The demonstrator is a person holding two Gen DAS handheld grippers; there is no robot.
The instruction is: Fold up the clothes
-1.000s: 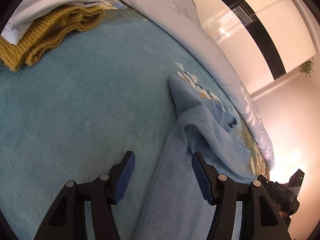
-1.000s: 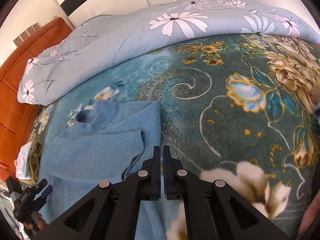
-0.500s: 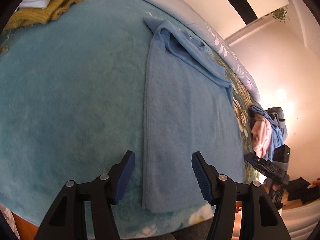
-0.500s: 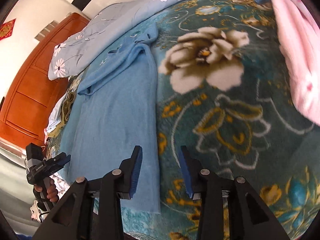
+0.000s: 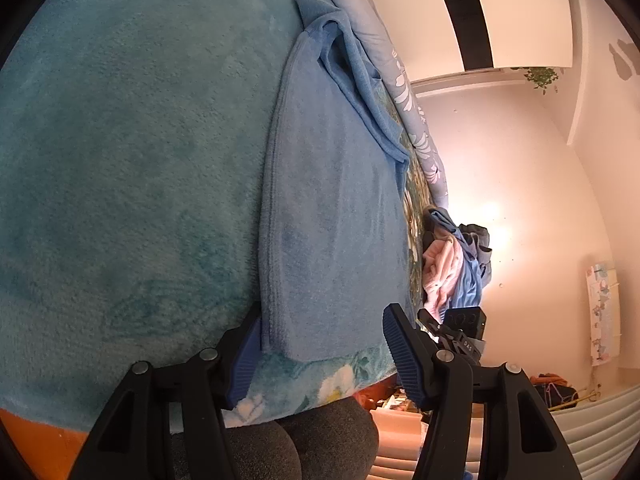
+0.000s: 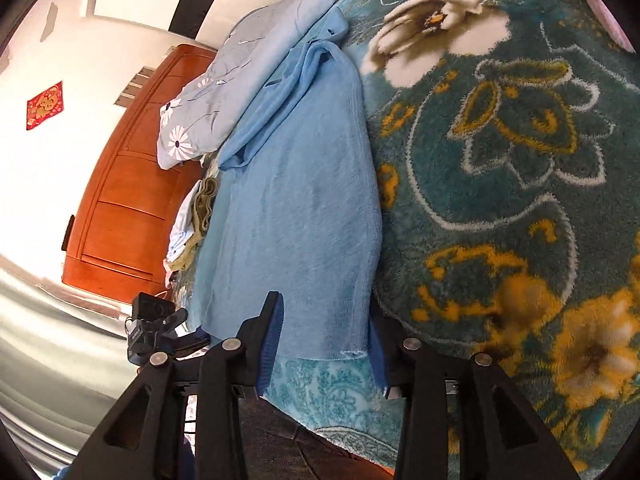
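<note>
**Bottom hem: both grippers in place for the next fold**

On the teal floral plush blanket, the light blue fleece garment lies as a long narrow strip, its sides already turned in and a sleeve laid over the upper body. The collar end points toward the pale blue daisy-print duvet; the hem end sits near the blanket's front edge, close to the operator.

Progress, as judged: the lengthwise folds appear complete. The crosswise fold, hem toward collar, is not yet done, and the garment has not joined the finished pile.

Left gripper: jaws wide, straddling the hem's left corner, one blue pad tucked against the garment's edge. Nothing is clamped.

Right gripper: jaws wide, straddling the hem's right corner; the cloth lies between the pads and overlaps the far one. Nothing is clamped.

Other stock: a mustard knit garment and a white cloth lie stacked beyond the blue garment's left side, apparently folded. A loose heap of pink and blue clothes lies beyond its right side, seemingly awaiting work.

Containers: none in view; no basket, box or drawer holds clothing. An orange-brown wooden cabinet stands past the stacked items, closed; contents cannot be told.
</note>
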